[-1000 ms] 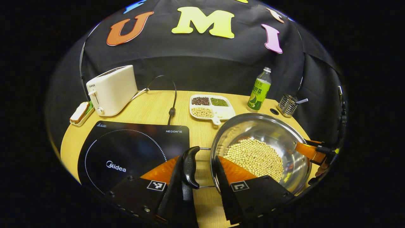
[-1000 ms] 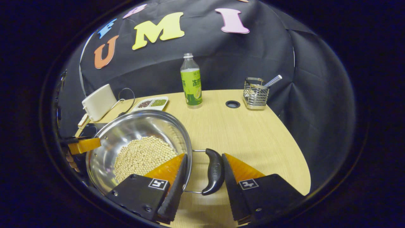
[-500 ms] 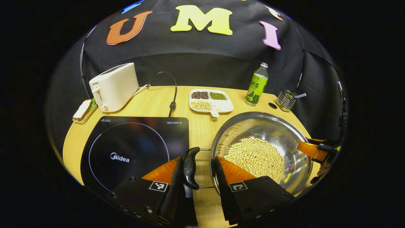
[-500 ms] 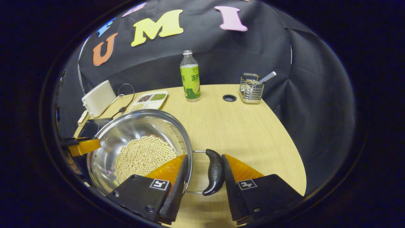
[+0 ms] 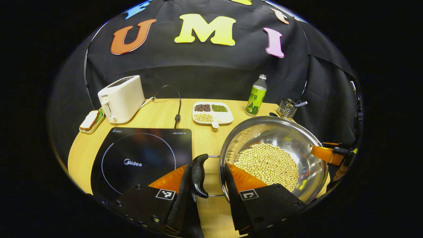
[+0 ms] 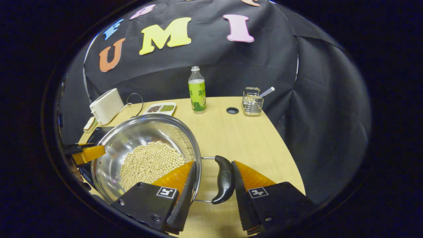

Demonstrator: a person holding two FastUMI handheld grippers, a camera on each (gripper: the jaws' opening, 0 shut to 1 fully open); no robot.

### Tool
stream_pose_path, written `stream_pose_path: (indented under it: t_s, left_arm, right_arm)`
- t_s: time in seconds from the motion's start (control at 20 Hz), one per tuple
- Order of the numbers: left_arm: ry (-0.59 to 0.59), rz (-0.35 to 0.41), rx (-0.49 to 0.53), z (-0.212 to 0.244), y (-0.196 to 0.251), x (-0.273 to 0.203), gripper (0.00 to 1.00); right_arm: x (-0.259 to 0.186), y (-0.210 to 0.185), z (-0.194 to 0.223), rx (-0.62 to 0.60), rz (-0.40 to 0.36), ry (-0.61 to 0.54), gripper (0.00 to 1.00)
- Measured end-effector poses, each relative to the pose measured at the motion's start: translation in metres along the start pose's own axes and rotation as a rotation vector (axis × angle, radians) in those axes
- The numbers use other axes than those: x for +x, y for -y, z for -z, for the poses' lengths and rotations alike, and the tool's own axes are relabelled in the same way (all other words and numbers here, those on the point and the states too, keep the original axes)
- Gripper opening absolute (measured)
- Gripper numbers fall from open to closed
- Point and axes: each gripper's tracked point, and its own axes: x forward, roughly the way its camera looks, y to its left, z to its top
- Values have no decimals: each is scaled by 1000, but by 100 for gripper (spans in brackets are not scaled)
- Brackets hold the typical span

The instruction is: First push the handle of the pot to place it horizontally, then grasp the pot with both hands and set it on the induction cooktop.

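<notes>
A steel pot (image 5: pixel 264 132) holding soybeans (image 5: pixel 267 163) is held between both grippers, to the right of the black induction cooktop (image 5: pixel 142 155). My left gripper (image 5: pixel 207 167) is shut across the pot's left black handle (image 5: pixel 197 175) and rim, one finger outside the handle and one inside the pot. My right gripper (image 6: pixel 213 163) is shut the same way on the opposite handle (image 6: pixel 224 180) of the pot (image 6: pixel 148 132). Both handles lie level. In the left gripper view, a finger (image 5: pixel 322 153) of the right gripper shows at the pot's far rim.
At the back of the wooden table (image 6: pixel 231 138) stand a white toaster (image 5: pixel 120 97), a divided dish of beans (image 5: pixel 211 112), a green bottle (image 5: pixel 256 96) and a wire holder (image 5: pixel 287 108). A bread dish (image 5: pixel 90 120) lies left of the cooktop, with a cable (image 5: pixel 177 109) behind it.
Both grippers have risen with the pot between them. The table and the things on it now look smaller and farther below, and more of the cooktop shows.
</notes>
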Motion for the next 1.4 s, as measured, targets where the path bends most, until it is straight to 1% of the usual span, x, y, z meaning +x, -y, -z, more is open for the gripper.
stream_pose_path:
  t_s: [0.25,0.3,0.45,0.6,0.65,0.7,0.85,0.95,1.0,1.05,1.2,1.25,1.4]
  left_arm:
    - [90,-6,-4,-35,-3,-42,55]
    - [114,-8,-4,-43,-5,-52,55]
    - [165,-19,0,-64,-14,-78,55]
    - [189,-39,20,-73,-28,-96,55]
    - [201,-43,19,-76,-31,-100,55]
    - [204,-43,13,-76,-33,-103,55]
    - [203,-40,6,-76,-44,-110,55]
    - [223,-42,9,-81,-52,-114,55]
    - [231,-40,3,-83,-54,-114,55]
    - [233,-40,-1,-82,-58,-117,53]
    - [221,-36,-15,-77,-71,-115,53]
    - [221,-38,-19,-78,-77,-115,53]
    - [219,-58,-31,-80,-98,-117,53]
  right_arm:
    - [-41,-10,-32,-3,-16,71,63]
    - [-50,-15,-41,-6,-22,91,64]
    - [-72,-28,-61,-15,-43,135,63]
    - [-83,-43,-69,-16,-55,146,64]
    - [-87,-47,-71,-13,-59,147,63]
    - [-89,-52,-72,-12,-62,149,64]
    - [-95,-63,-74,-13,-66,151,63]
    - [-99,-72,-74,-4,-72,154,64]
    - [-98,-75,-74,-1,-74,158,63]
    - [-100,-79,-76,8,-76,163,63]
    - [-100,-90,-76,-2,-71,162,63]
    - [-98,-97,-76,-8,-74,159,64]
    - [-92,-119,-78,-13,-94,145,63]
